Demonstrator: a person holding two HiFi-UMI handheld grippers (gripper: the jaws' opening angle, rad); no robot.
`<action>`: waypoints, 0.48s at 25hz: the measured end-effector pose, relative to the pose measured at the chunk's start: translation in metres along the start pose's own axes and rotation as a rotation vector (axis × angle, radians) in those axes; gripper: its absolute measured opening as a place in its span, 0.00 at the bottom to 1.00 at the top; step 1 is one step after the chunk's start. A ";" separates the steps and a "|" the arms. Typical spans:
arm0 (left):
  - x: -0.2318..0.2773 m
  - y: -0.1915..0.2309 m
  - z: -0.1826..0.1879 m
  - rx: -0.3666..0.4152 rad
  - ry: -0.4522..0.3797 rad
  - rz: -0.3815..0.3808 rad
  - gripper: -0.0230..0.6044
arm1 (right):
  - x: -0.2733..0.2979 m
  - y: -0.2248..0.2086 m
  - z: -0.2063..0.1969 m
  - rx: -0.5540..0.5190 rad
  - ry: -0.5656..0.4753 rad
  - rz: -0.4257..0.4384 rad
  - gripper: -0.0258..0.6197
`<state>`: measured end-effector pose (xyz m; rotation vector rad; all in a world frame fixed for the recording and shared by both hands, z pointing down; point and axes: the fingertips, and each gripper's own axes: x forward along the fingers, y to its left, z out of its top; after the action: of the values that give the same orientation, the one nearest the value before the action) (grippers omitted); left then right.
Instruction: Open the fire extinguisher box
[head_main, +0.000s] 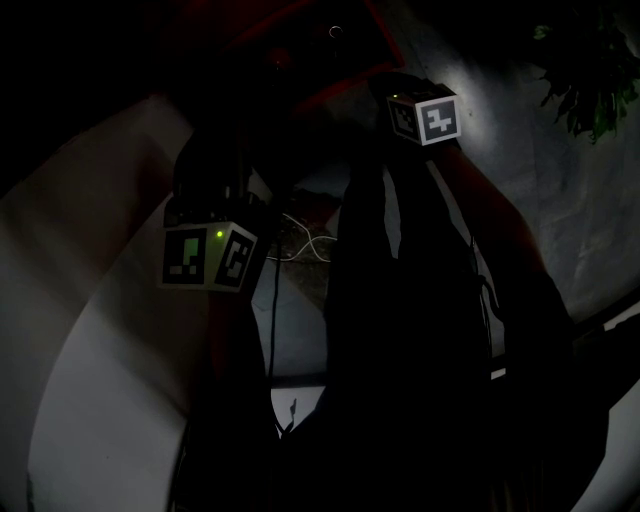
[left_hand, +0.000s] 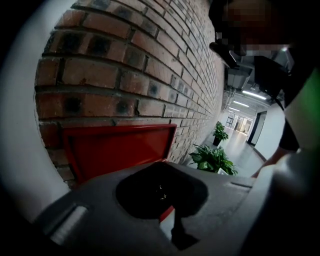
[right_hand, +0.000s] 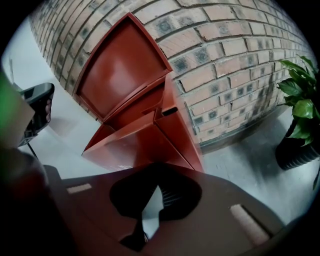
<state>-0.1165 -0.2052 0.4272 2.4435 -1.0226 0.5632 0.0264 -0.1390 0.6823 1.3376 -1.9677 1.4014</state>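
Judging by the right gripper view, the opening looks essentially done: the fire extinguisher box (right_hand: 150, 130) stands on the floor (right_hand: 250, 170) against the brick wall (right_hand: 225, 60), its top lid (right_hand: 122, 65) swung up and leaning back toward the bricks, and its front panel (right_hand: 125, 150) dropped forward and down toward the near side. What is inside cannot be made out, since the opened panels hide the interior. The left gripper (left_hand: 177, 235) has its jaws pressed together on nothing and points at the raised lid from the left. The right gripper (right_hand: 136, 239) hangs above and near the box, apart from it; its jaws also look closed and empty. A potted plant (right_hand: 300, 115) sits well to the right along the wall. Little seems left, at most checking that lid and panel rest open on their own. The head view is too dark to add anything.
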 end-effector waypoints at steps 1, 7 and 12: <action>-0.001 -0.001 0.000 0.008 -0.005 0.003 0.04 | 0.000 0.000 0.000 0.001 -0.002 0.000 0.04; 0.000 -0.003 -0.007 0.020 0.015 0.003 0.04 | 0.002 -0.001 0.000 -0.006 -0.003 0.002 0.04; 0.004 -0.001 -0.010 0.006 0.020 0.004 0.04 | 0.002 0.000 0.000 -0.012 -0.002 0.008 0.04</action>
<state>-0.1152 -0.2017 0.4376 2.4368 -1.0190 0.5922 0.0256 -0.1394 0.6838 1.3277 -1.9819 1.3907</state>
